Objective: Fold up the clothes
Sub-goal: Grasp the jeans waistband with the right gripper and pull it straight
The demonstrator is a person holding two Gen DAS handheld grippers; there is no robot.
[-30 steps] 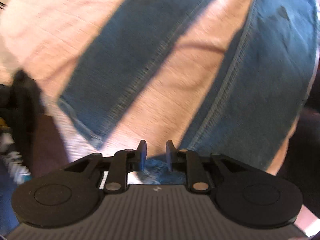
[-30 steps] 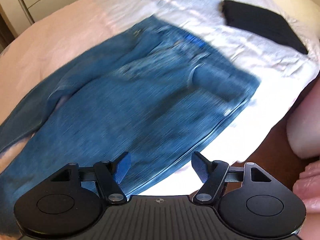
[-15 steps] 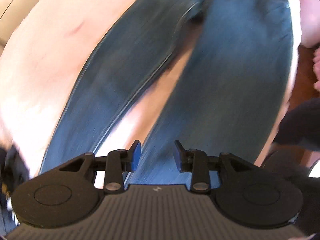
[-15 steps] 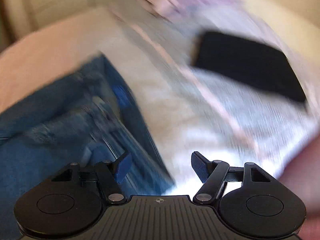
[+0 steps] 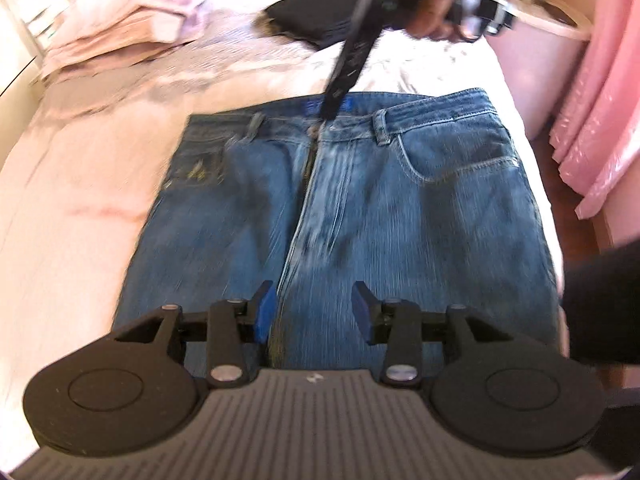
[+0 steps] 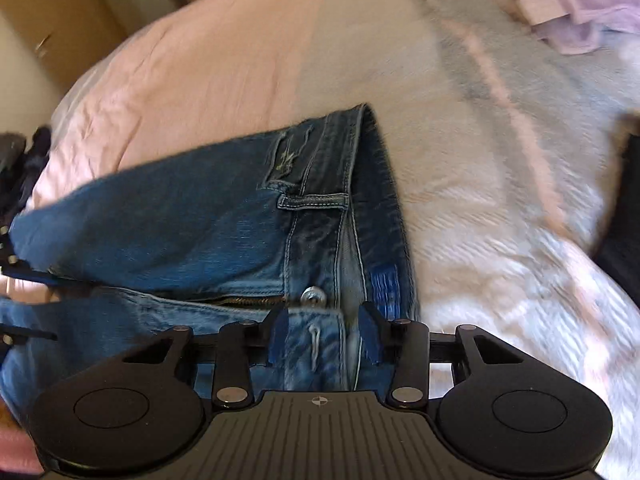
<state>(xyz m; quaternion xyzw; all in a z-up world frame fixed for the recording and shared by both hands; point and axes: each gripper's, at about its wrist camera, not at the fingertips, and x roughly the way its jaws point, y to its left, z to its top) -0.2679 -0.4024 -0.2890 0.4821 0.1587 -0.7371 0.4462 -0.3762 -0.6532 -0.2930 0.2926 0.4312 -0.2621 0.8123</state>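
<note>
Blue jeans [image 5: 400, 208] lie flat on the bed, waistband far from me, fly running down the middle. My left gripper [image 5: 314, 312] is open and empty above the crotch and thighs. My right gripper [image 6: 323, 334] is open, its jaws either side of the waistband near the metal button [image 6: 313, 295] and the blue label [image 6: 384, 288]. In the left wrist view the right gripper shows side-on as a dark bar [image 5: 352, 52] coming down onto the waistband middle.
The pink bedsheet [image 5: 72, 184] spreads to the left. A pile of pale pink and lilac clothes [image 5: 132, 12] lies at the back left. A folded black garment [image 5: 316, 16] sits behind the jeans. A pink plastic-wrapped bundle [image 5: 596, 92] stands off the right bed edge.
Both grippers swung fast. The left moved from the jeans' legs up over the crotch, facing the waistband. The right turned back from the black garment and came down at the waistband, jaws narrower.
</note>
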